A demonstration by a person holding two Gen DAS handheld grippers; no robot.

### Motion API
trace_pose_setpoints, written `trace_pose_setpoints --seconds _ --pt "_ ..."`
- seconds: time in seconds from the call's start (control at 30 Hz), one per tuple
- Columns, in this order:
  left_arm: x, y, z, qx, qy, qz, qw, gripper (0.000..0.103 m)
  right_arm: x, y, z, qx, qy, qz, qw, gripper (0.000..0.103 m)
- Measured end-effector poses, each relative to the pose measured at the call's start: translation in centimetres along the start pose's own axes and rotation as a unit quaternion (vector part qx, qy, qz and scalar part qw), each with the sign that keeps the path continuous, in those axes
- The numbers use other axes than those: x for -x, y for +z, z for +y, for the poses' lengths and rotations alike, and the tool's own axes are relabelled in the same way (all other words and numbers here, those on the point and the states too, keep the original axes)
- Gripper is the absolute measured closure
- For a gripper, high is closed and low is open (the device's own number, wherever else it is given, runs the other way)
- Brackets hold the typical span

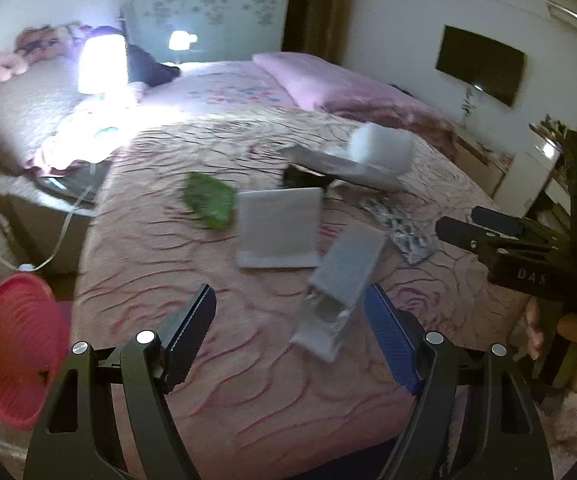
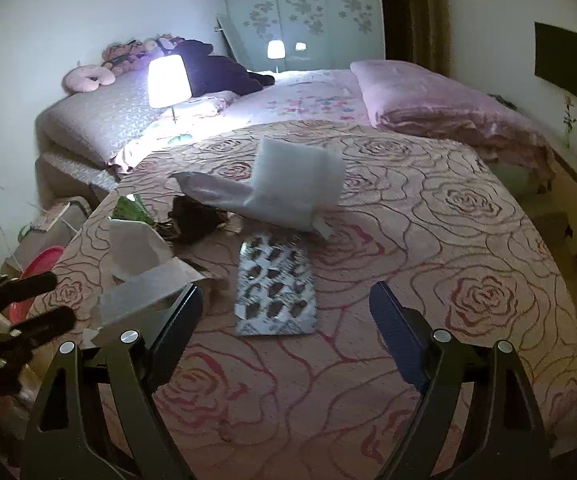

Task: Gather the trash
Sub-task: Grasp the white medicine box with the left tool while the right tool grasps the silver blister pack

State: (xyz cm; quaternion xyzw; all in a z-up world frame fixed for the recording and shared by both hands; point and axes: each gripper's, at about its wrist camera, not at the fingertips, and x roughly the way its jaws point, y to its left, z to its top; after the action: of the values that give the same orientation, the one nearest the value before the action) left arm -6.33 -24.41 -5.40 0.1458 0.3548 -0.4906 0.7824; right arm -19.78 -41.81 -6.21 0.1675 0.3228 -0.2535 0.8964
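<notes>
Trash lies scattered on the rose-patterned bedspread point(image 2: 428, 240). It includes a torn grey carton point(image 1: 348, 268), a flat white box point(image 1: 280, 228), a green wrapper point(image 1: 208, 200), a patterned foil bag point(image 2: 276, 288), a white foam block point(image 2: 300, 172) on a white padded envelope point(image 2: 216, 192), and a dark clump point(image 2: 196, 220). My left gripper point(image 1: 290, 292) is open just above the bed, with the carton's torn end near its right finger and untouched. My right gripper point(image 2: 284, 292) is open over the near end of the foil bag. It also shows at the right of the left wrist view, right gripper point(image 1: 456, 219).
A red mesh basket point(image 1: 16, 348) stands on the floor at the bed's left corner. A lit lamp point(image 2: 168, 80), plush toys point(image 2: 128, 54) and a folded pink blanket point(image 2: 428, 100) are on the far side of the bed. A wardrobe point(image 2: 300, 16) stands behind, and a dark screen point(image 1: 480, 68) hangs on the right wall.
</notes>
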Motion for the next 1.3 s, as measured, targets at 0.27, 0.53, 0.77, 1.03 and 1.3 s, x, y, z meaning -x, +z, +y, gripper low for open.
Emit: trace_pose_setpoints --seconds 0.27,0.53,0.77,1.03,1.3 --pt "-3.3 0.7 -2.1 -0.031 -0.028 0.031 0.9987 0.029 -0.1 -0.3 -1.1 -0.015 0.001 0.003 1.000 0.021" --pt "-3.8 0.4 -2.8 -0.043 -0.028 0.031 0.9982 0.051 -0.5 -0.6 -1.4 -0.023 0.007 0.013 1.000 0.021" --pt "-3.8 0.2 -2.9 -0.040 -0.044 0.024 0.9980 0.067 -1.1 -0.7 -1.2 -0.022 0.013 0.022 0.999 0.021" --pt "-2.1 -0.3 -2.7 -0.036 -0.046 0.012 0.9982 0.068 -1.5 -0.3 -0.9 -0.012 0.008 0.019 1.000 0.021" --pt "0.8 -0.7 -1.0 -0.026 -0.020 -0.006 0.9994 0.069 -3.7 0.5 0.7 0.020 0.006 0.034 0.999 0.021"
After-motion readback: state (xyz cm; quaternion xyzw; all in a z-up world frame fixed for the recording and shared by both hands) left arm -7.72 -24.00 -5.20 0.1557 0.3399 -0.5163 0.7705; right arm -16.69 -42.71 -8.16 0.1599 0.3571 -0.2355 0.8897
